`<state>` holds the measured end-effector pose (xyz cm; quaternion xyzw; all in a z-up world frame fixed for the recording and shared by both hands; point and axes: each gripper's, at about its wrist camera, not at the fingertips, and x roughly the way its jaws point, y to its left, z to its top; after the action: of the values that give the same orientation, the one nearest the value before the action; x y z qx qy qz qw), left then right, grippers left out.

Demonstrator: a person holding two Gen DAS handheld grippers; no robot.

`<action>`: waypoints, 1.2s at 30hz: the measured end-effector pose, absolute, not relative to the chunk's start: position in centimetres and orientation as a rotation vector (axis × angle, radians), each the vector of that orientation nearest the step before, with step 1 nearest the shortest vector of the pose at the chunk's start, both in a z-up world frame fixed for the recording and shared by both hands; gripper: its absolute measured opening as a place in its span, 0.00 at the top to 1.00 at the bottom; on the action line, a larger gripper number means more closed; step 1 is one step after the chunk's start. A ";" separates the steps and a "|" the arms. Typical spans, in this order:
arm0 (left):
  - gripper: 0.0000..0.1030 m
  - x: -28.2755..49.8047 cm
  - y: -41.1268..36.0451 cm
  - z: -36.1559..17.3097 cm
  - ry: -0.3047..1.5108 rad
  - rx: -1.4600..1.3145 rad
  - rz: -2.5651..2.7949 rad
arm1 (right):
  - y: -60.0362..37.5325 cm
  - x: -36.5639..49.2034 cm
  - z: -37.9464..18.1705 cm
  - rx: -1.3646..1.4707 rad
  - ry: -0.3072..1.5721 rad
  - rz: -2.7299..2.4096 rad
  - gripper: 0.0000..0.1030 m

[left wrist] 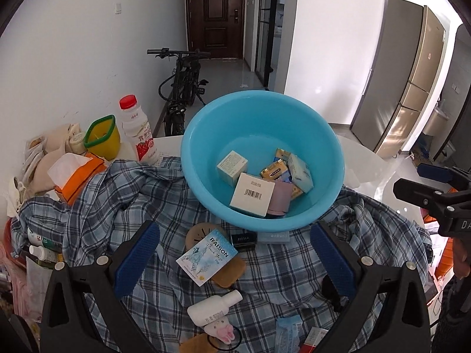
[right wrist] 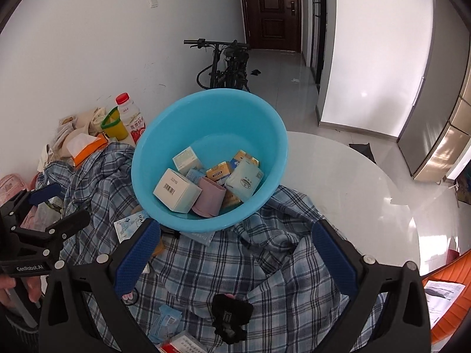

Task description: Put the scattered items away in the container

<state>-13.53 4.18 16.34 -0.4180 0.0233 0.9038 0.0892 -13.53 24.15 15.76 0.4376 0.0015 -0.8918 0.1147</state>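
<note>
Both grippers, left (left wrist: 234, 260) and right (right wrist: 235, 260), are wide open and hold nothing. The blue bowl (left wrist: 206, 129) sits on the shirt (left wrist: 279, 267) with boxes (left wrist: 251, 194) inside. A white bottle (left wrist: 213, 306) lies on the shirt's near edge.

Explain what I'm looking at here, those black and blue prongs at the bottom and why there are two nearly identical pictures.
There is no robot here: a person holds a two-finger tool in each hand, each with a wide-angle camera looking along its fingers. One picture comes from the left gripper, the other from the right gripper. The blue-padded prongs are their fingers, spread open and holding nothing. Each gripper also shows at the edge of the other's picture. Ahead sits a blue basin on a plaid shirt, already containing several small boxes and packets. Still loose on the shirt are a RAISON packet, a small white bottle and a black hair clip.
</note>
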 end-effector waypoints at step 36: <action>0.00 -17.7 5.7 13.3 0.148 -1.408 2.543 | 25.7 -18.0 11.4 1.467 -0.165 -2.472 0.00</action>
<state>-17.66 5.71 13.30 -0.4805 0.0504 0.8679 0.1154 -17.98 25.70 11.44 0.5052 -0.0567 -0.8511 0.1309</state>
